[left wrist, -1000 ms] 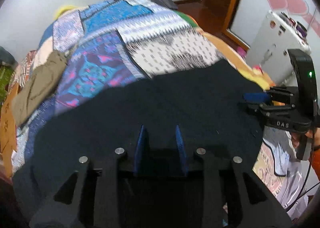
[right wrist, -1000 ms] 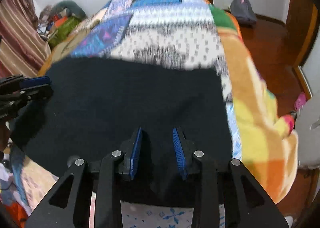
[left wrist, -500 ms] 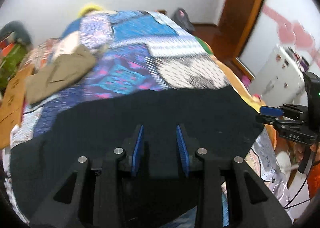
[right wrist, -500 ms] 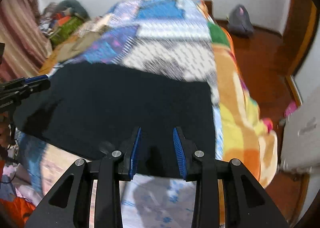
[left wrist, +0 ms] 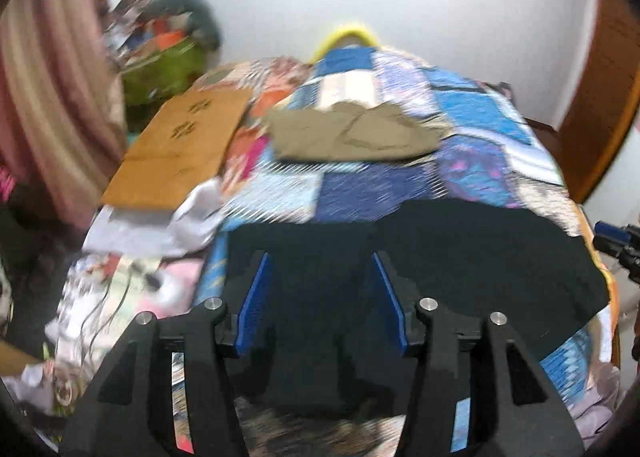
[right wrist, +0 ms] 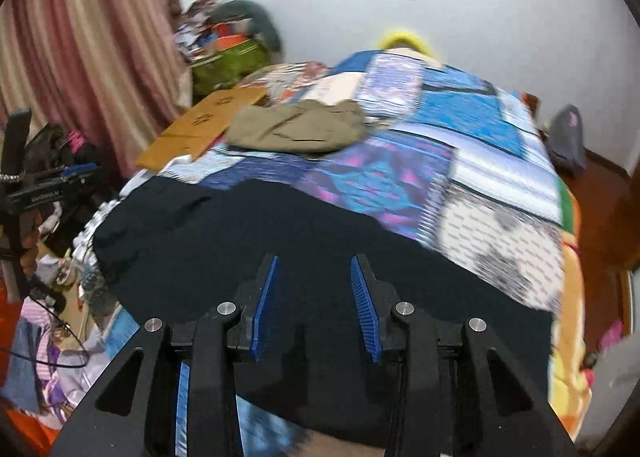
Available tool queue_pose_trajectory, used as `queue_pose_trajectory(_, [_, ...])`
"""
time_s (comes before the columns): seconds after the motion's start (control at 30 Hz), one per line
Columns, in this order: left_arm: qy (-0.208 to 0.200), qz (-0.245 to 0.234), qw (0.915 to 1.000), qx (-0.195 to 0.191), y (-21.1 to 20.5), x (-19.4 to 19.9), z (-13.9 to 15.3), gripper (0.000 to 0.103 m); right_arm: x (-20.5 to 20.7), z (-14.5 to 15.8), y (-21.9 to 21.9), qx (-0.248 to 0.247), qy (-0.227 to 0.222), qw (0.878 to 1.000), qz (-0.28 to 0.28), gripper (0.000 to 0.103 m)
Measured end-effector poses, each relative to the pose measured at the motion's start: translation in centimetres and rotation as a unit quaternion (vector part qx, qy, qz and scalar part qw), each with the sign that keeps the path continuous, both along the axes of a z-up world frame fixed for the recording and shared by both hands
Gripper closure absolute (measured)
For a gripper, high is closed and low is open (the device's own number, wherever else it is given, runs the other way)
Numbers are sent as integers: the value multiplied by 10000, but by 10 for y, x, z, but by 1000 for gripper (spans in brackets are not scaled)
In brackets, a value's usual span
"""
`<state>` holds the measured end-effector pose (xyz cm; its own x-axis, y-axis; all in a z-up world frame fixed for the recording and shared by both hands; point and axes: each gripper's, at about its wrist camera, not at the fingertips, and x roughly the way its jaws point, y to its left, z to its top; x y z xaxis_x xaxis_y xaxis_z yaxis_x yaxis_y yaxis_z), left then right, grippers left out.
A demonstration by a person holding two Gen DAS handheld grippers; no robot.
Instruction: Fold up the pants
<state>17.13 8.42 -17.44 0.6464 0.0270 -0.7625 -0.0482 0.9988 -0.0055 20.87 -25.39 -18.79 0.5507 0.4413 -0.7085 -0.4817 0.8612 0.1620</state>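
My two views are evenly lit by soft indoor light, with no glare and only faint shadows. Motion blur smears the patterned bedspread (left wrist: 472, 137) and the room behind it, while my own black frames at the bottom stay sharp. Fisheye distortion bends the edges, and the corners fall to black.

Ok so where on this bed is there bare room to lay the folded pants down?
Free: the quilt between the black pants and the khaki pants, and its whole right side. Crowded: the left edge, with cardboard and white cloth.
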Motion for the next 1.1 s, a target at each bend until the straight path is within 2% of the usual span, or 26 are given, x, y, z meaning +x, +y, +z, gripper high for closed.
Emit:
queue_pose_trajectory(0.1, [364, 265, 9990, -68, 37, -9, -33, 51, 6, -12, 40, -160, 47, 9994, 292, 63])
queue_pose_trajectory(0.27, [1007, 536, 9934, 75, 61, -11, -97, 51, 6, -44, 73, -468, 404, 9969, 483, 63])
queue_pose_trajectory(0.33, [1113, 567, 9921, 117, 68, -17, -114, 45, 6, -59, 78, -626, 618, 9948, 513, 63])
queue_pose_trajectory(0.37, [1056, 562, 9928, -50, 74, -23, -117, 44, 5, -67, 78, -717, 722, 9934, 524, 63])
queue_pose_trajectory(0.47, [934, 637, 9927, -431, 87, -38, -111, 44, -6, -67, 72, -869, 569, 9930, 562, 62])
queue_pose_trajectory(0.67, [729, 819, 9909, -780, 92, -57, -88, 44, -9, -55, 60, -917, 597, 9931, 418, 59])
queue_pose_trajectory(0.73, [703, 786, 9877, -1154, 92, -62, -84, 43, -11, -50, 63, -857, 520, 9941, 416, 59])
queue_pose_trajectory(0.83, [751, 757, 9793, -1720, 89, -66, -86, 39, -13, -41, 72, -726, 348, 9956, 470, 59])
queue_pose_trajectory(0.93, [873, 758, 9702, -2128, 84, -67, -96, 39, -13, -34, 87, -608, 206, 9960, 621, 59])
queue_pose_trajectory(1.1, [1074, 835, 9508, -2783, 82, -65, -119, 39, -12, -41, 114, -638, 123, 9938, 904, 59])
